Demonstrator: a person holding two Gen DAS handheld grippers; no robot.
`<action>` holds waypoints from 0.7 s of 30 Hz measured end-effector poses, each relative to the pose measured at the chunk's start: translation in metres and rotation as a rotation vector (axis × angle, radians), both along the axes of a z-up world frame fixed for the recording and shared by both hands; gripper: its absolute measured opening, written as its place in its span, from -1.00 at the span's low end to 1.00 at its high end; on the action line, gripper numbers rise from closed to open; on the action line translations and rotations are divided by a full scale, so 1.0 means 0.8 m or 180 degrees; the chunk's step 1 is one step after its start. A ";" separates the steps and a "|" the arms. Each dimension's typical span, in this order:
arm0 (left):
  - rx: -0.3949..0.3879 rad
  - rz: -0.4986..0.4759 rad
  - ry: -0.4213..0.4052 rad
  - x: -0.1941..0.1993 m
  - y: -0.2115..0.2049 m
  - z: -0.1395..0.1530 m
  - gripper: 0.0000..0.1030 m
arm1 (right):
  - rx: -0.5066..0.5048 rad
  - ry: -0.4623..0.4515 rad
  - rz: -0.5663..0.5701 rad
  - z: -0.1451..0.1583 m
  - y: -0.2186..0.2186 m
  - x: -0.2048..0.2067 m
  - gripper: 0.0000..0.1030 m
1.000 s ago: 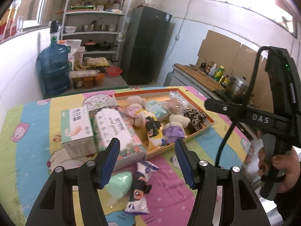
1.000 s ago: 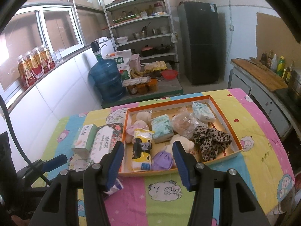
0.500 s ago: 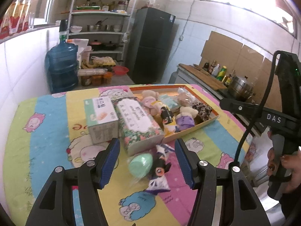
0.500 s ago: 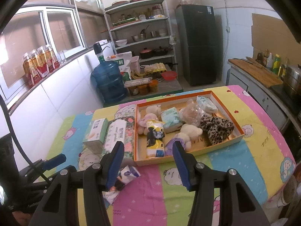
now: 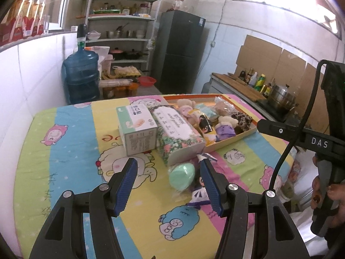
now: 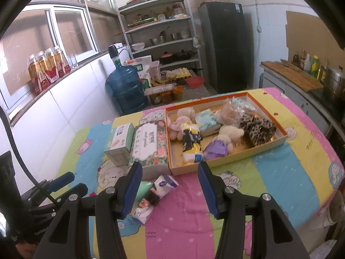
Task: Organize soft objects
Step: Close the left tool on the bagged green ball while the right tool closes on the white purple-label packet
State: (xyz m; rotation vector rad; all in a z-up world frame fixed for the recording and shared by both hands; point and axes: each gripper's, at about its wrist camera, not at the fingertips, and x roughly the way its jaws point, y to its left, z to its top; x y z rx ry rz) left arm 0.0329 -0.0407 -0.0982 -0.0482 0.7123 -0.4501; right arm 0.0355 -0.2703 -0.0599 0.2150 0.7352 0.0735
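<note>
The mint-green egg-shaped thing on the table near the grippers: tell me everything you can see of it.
The mint-green egg is smooth, matte and rounded, plain with no markings, apparently foam or soft plastic. It lies on its side on the cartoon-print tablecloth, outside the orange-rimmed tray, just in front of the floral tissue box. A small printed packet lies against its right side. Neither gripper touches it; in the right wrist view, a finger hides most of it.

Green egg [image 6: 144, 187] mostly hidden behind left finger of right gripper [image 6: 170, 188]. Doll packet [image 5: 199, 191] partly covered by left gripper [image 5: 170, 185] finger. Box [image 5: 138, 127] print too small to read.
</note>
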 end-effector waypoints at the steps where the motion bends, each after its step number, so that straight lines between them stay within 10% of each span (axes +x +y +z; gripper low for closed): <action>1: 0.0000 0.0004 0.0006 0.000 0.002 -0.002 0.21 | 0.0027 0.0027 -0.0001 -0.004 0.003 -0.001 0.04; 21: 0.0064 0.0158 0.0166 -0.003 0.033 -0.035 0.20 | 0.0398 0.0650 -0.0015 -0.106 0.047 0.033 0.04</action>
